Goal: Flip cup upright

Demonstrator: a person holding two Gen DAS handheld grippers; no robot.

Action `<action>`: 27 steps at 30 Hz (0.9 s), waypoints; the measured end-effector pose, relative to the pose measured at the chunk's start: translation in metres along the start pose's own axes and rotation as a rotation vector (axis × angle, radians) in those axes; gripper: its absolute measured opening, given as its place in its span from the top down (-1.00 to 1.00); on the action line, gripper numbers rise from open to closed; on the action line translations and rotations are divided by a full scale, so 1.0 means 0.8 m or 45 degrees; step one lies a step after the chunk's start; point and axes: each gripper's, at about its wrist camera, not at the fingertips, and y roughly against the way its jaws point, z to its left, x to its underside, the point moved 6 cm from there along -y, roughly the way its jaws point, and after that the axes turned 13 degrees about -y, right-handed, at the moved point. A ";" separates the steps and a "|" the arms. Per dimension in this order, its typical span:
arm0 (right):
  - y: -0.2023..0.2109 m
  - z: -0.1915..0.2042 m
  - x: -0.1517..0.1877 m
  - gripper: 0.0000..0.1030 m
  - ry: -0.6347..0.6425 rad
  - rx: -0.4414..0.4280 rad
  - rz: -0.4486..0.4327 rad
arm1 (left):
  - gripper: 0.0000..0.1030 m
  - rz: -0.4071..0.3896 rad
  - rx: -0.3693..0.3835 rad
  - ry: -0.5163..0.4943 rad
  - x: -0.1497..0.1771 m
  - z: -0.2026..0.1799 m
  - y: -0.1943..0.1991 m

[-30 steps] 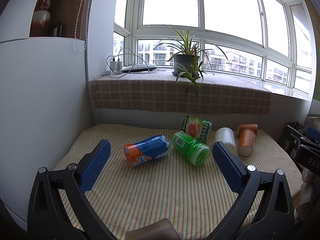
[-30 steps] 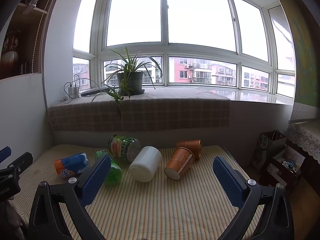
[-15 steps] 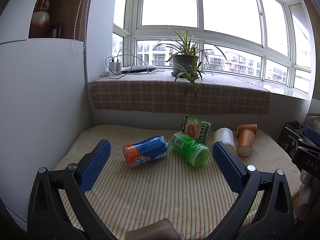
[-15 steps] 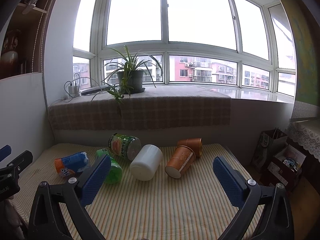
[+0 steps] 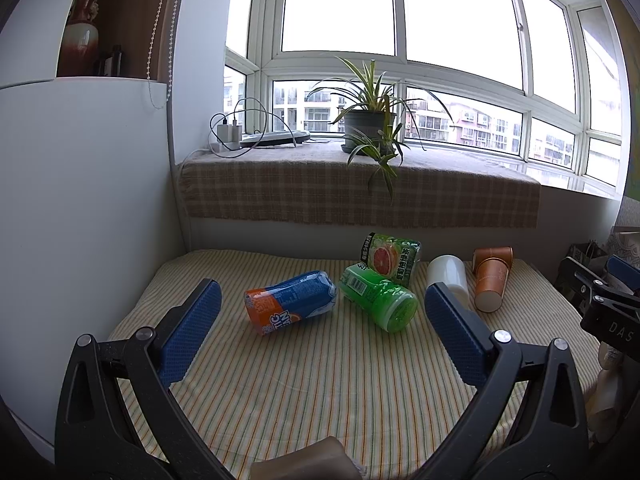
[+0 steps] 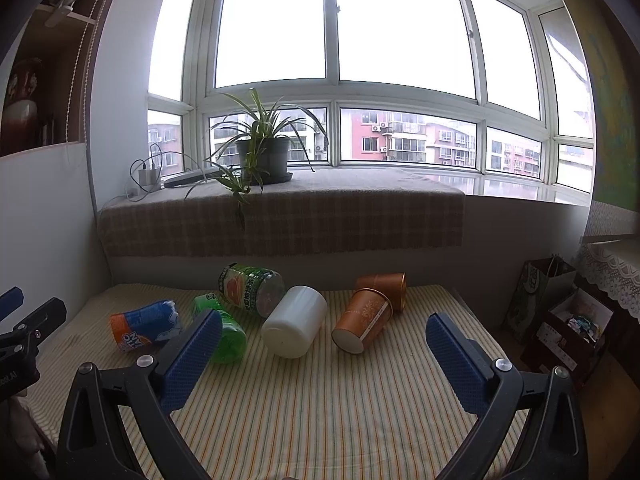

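Note:
Several cups lie on their sides on the striped table (image 6: 340,408). In the right wrist view I see a white cup (image 6: 294,322), an orange paper cup (image 6: 362,324), a copper cup (image 6: 382,290) behind it, two green cups (image 6: 250,290) (image 6: 224,330) and a blue-orange Fanta cup (image 6: 144,326). My right gripper (image 6: 323,350) is open and empty, a little short of the white and orange cups. In the left wrist view my left gripper (image 5: 320,328) is open and empty, short of the Fanta cup (image 5: 292,306) and green cup (image 5: 378,300).
A cloth-covered window sill (image 6: 280,216) with a potted plant (image 6: 262,154) and chargers runs behind the table. A white cabinet (image 5: 80,220) stands at the left. Bags and boxes (image 6: 560,320) sit on the floor at the right.
Both views have drifted slightly; the cups sit a touch lower and nearer in the frames. No cup has moved and both grippers stay open.

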 end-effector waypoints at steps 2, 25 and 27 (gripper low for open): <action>0.000 0.000 0.000 -1.00 0.000 0.001 0.001 | -1.00 0.000 -0.001 0.000 0.000 0.000 0.000; -0.004 0.007 0.004 -1.00 0.026 -0.030 0.023 | -1.00 -0.001 -0.001 0.000 0.001 0.000 0.000; -0.005 0.010 0.005 -1.00 0.032 -0.036 0.025 | -1.00 0.001 -0.001 -0.001 0.001 0.000 0.000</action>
